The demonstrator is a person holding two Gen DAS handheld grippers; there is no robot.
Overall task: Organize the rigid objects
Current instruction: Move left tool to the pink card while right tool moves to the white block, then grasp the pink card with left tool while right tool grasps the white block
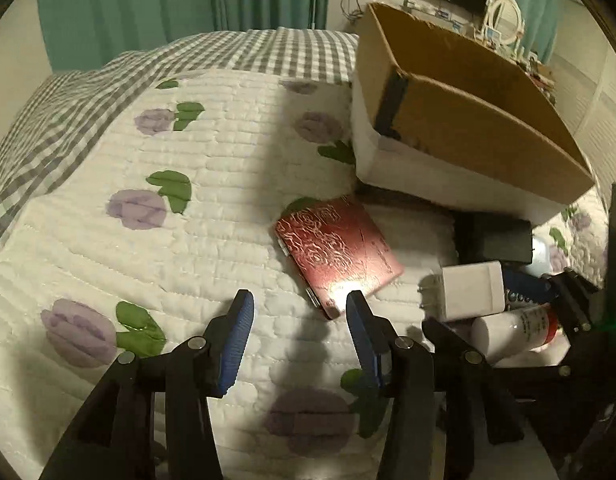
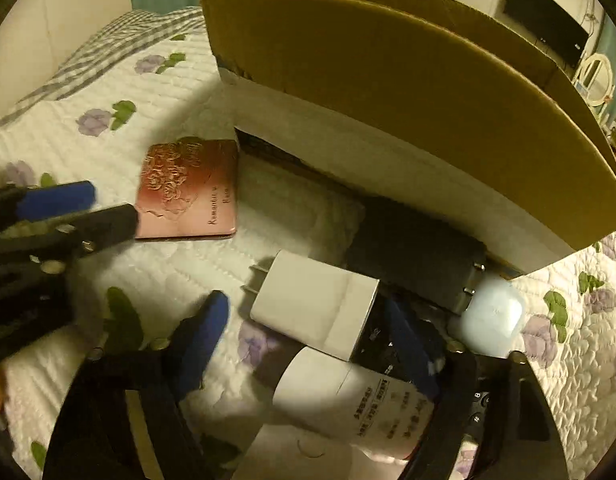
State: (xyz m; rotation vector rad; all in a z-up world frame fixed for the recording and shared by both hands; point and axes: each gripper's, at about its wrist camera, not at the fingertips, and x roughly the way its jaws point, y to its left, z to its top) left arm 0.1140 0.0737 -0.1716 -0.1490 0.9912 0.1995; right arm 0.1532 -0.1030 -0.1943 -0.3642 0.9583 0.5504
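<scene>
So the left gripper (image 1: 300,308) hangs over the quilt (image 1: 148,240) with its blue fingers spread wide and nothing between them; the red notebook (image 1: 337,250) lies flat on the quilt just past its right fingertip, toward 1 o'clock in the left wrist view. The cardboard box (image 1: 467,120) sits at 2 o'clock, tilted, with a black block (image 1: 493,238) tucked against its lower edge. The right gripper (image 2: 319,332) is spread wide too, down among the small stuff: a white charger (image 2: 319,304) lies between its fingers, though I can't tell if either finger touches it. Right below the charger, at 6 o'clock, lies a white bottle (image 2: 359,404) on its side (printed label facing up). A pale blue case (image 2: 491,320) rests at 3 o'clock, just beside the black block.
</scene>
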